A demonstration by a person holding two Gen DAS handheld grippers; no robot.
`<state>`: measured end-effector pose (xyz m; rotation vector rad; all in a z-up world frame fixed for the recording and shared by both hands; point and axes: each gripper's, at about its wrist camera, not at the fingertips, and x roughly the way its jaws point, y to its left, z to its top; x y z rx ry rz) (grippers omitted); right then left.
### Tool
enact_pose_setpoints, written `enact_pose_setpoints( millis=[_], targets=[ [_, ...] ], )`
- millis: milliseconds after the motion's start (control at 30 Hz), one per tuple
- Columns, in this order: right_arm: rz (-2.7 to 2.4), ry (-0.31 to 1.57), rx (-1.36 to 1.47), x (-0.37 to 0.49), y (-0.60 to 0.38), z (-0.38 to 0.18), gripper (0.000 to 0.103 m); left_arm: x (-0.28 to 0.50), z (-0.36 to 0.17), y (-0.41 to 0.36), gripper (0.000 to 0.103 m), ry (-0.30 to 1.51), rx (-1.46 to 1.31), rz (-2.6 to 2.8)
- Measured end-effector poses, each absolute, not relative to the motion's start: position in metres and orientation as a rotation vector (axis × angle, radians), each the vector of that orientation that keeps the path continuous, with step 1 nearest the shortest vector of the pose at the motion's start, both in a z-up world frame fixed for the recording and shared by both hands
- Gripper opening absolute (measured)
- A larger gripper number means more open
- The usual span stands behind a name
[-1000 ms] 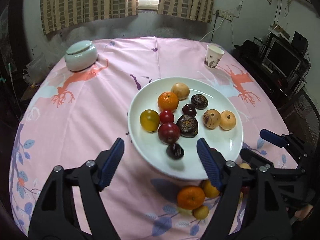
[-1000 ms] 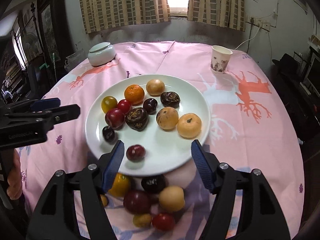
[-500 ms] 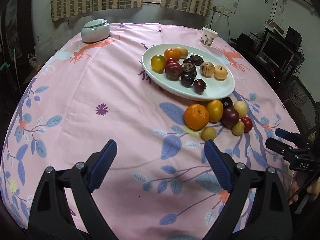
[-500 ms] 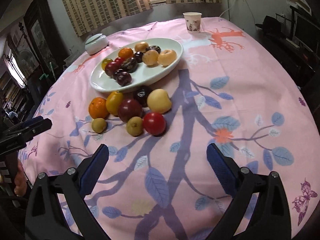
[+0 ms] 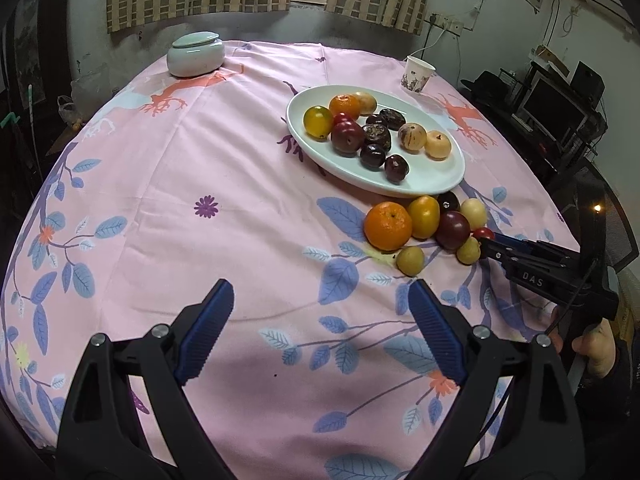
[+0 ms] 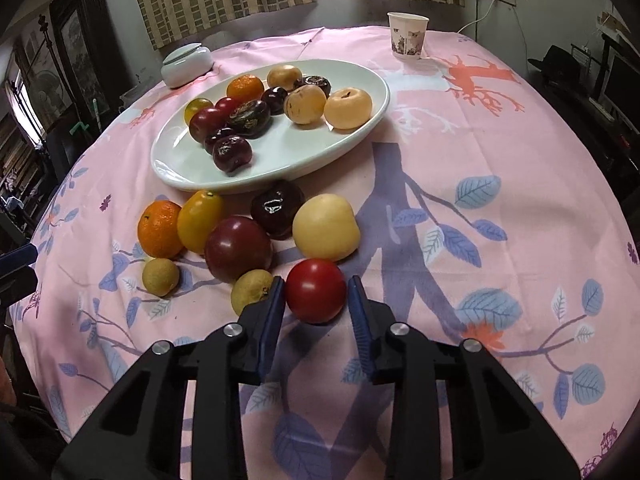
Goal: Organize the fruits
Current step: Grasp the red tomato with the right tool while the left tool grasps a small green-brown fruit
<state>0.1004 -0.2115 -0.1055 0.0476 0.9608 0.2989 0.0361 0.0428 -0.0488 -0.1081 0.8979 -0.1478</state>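
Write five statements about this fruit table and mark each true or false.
1. The white plate holds only oranges. False: it holds mixed fruit, dark, yellow and one orange.
2. A paper cup stands beyond the plate. True.
3. The left gripper holds a fruit. False: it is open and empty above the cloth.
4. The red fruit sits between the right gripper pads. True: its jaws have just been closing on it.
5. All fruit is on the plate. False: several lie on the cloth.
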Motion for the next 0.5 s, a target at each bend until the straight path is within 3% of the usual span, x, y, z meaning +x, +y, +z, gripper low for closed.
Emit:
enact_pose_setpoints(
  millis=[500],
  targets=[
    [0.328, 0.986, 0.258, 0.051, -0.26, -0.092, 0.031, 0.08, -0.09, -0.035, 0.087, 1.018, -0.018, -0.229]
  ],
)
